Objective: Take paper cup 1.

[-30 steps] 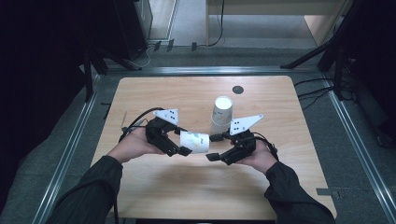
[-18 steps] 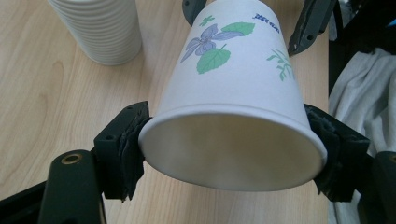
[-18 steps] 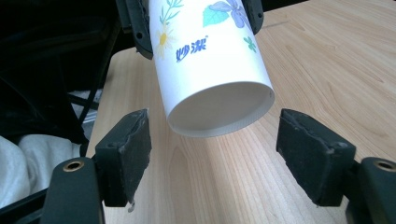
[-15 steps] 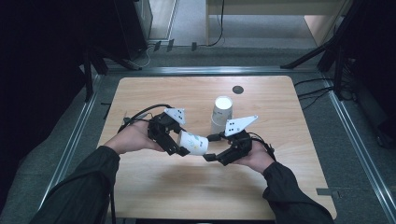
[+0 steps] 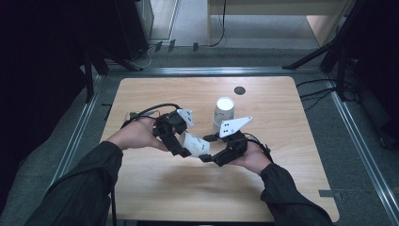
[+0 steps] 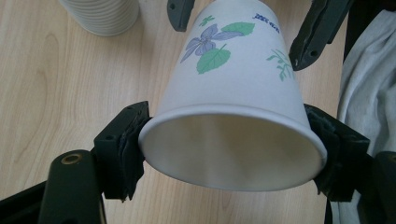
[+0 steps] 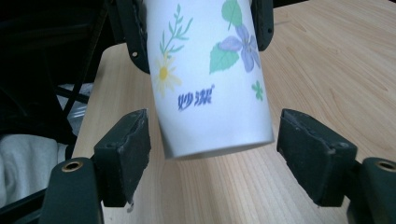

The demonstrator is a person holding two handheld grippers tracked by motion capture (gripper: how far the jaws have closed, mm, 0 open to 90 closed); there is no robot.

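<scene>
Between my two claws, over the wooden table (image 5: 155, 188), hung the paper cup (image 5: 196, 143), lying roughly level w/ its flower print showing. My left gripper (image 6: 229, 140) was clamped on it at the rim end: both pads pressed the cup's wall just behind the open mouth, one pad each side, mouth facing back toward that claw's camera. From the high view the left gripper (image 5: 176, 139) sat just left of the cup, my hand right behind it. My right gripper (image 7: 212, 154) had its jaws spread wide, having just been opening; the cup's closed bottom end sat between the pads but w/ clear gaps both sides, so no touch there. In the high view the right gripper (image 5: 225, 151) lay just right of & slightly nearer me than the cup, tips pointing at it. Beyond the claws, farther from me & near the right one, stood a stack of white cups (image 5: 223, 113), upright on the table, apart from the held cup; its ribbed edge showed at the top left of the left gripper view (image 6: 100, 16).
</scene>
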